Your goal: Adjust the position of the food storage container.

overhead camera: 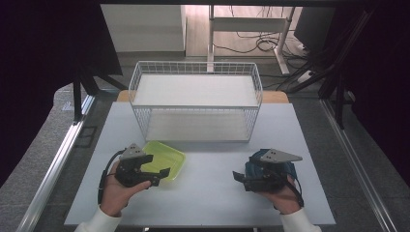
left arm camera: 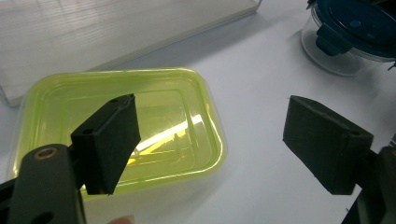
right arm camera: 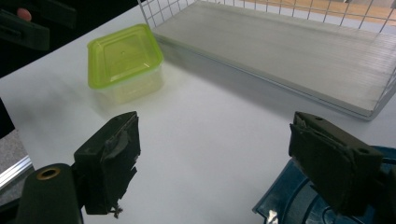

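Yellow-green box (overhead camera: pixel 167 158) sits at lower left of the high view, on the white table (overhead camera: pixel 208 193), just in front of the wire rack (overhead camera: pixel 196 99). Over its near edge hovers the left gripper (overhead camera: pixel 157 176), jaws wide and empty. At lower right, the right gripper (overhead camera: pixel 241 179) hangs above a round blue-lidded jar (left arm camera: pixel 348 35), its jaws also wide, gripping nothing. Box and jar stand well apart.
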The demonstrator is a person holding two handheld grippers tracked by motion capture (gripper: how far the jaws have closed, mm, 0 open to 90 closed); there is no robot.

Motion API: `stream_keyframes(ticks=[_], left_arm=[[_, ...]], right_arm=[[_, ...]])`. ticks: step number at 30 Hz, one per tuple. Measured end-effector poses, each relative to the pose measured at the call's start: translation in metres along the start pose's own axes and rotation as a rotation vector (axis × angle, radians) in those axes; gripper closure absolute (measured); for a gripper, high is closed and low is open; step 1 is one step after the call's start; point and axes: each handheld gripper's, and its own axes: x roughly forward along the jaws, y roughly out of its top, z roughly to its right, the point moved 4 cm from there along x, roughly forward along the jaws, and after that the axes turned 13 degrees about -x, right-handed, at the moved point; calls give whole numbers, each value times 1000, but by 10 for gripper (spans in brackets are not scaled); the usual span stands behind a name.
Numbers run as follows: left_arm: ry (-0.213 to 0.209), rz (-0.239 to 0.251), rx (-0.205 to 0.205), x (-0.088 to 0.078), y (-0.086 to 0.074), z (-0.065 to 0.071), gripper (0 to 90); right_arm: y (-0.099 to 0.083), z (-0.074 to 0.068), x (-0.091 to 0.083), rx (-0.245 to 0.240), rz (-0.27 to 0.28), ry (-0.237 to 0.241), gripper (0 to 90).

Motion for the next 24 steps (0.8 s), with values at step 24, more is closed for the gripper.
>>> stream_keyframes(ticks=[24], left_arm=[[-4, -17, -8, -8, -2, 3, 182]], right_arm=[[5, 22, -20, 17, -34, -72, 257]])
